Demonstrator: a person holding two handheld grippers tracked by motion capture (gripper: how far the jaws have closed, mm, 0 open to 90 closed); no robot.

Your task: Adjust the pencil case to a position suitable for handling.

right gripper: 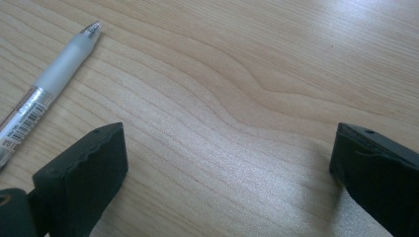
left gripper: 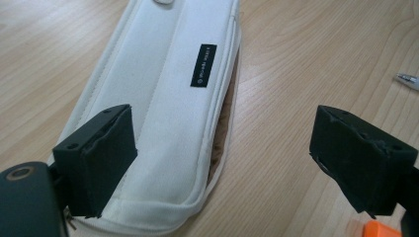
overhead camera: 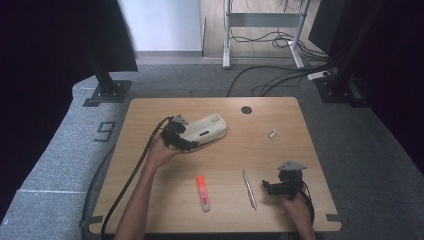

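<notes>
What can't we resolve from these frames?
- Pencil case label: print too small, left gripper view; its far end is cut by the top edge.
- Small white item: too tiny to identify, high view.
- Pen: barcode text illegible, rear cut by the left edge, right gripper view.
- Highlighter: only an orange corner, behind the left claw.

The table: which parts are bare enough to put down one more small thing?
The table is bare along its far right edge, beyond the small clip and the round hole, and at the near left corner, left of the orange marker. It is crowded around the white pouch and left gripper, and between pen and right gripper.
</notes>
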